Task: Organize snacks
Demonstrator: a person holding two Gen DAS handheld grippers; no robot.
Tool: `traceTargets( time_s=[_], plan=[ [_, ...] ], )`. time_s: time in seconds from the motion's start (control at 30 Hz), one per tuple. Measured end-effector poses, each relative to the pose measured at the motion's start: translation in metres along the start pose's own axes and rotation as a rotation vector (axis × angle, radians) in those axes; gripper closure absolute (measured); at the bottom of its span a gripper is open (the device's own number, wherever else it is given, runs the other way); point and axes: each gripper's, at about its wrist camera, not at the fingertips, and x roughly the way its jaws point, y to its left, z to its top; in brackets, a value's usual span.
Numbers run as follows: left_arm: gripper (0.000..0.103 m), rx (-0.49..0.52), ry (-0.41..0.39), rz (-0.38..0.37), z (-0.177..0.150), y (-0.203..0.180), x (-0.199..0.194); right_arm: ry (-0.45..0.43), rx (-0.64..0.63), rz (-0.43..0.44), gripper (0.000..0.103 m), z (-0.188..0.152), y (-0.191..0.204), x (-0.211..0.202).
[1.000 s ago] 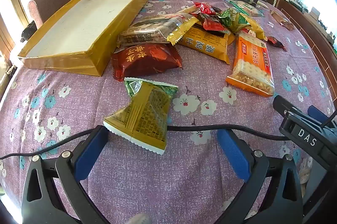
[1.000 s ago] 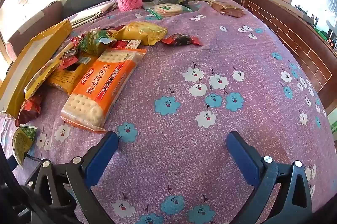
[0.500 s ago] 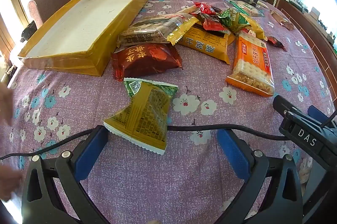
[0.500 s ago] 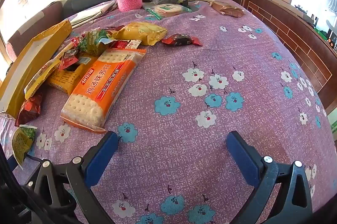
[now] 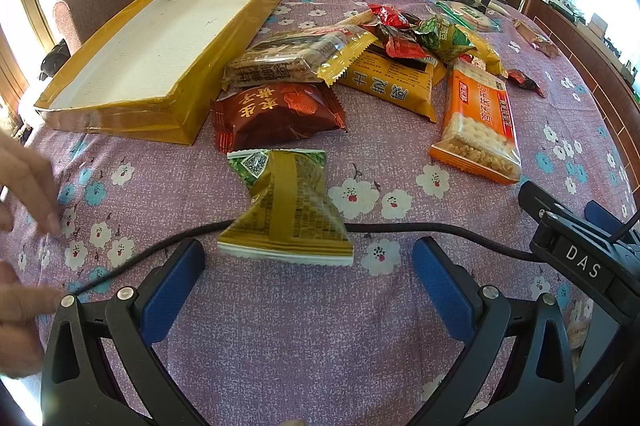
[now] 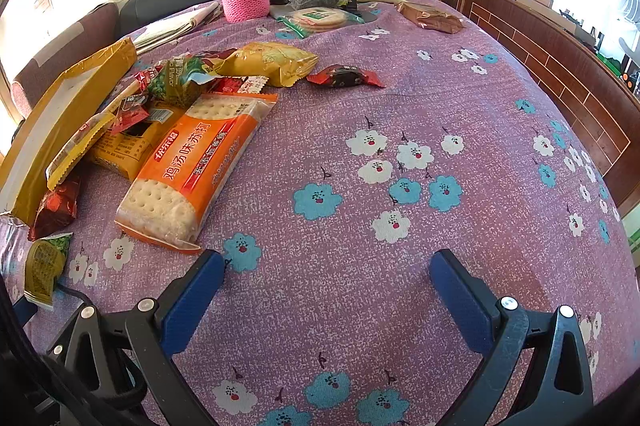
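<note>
We hold the left gripper with jaws spread just short of the green-gold snack packet, aligned for pickup toward the empty tray; the right gripper waits, jaws spread, over bare tabletop.

— What lies before you?
— My left gripper, jaws spread wide — a gold-green snack packet on a black cable, yellow tray beyond.

Bright daylight enters from blown-out windows at 2 o'clock and 9 o'clock. Glare streaks the glossy tray wall. Fisheye bending and dark vignetting ring both views; centres stay sharp.
</note>
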Motion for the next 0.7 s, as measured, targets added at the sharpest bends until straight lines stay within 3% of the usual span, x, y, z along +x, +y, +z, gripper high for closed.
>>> traceTargets(
  time_s=[0.7],
  plan=[
    [0.0,-0.001,0.0,0.004,-0.0003,0.004,-0.0002,0.0,0.0,0.0,0.0,0.0005,0.0006,0.0]
  ],
)
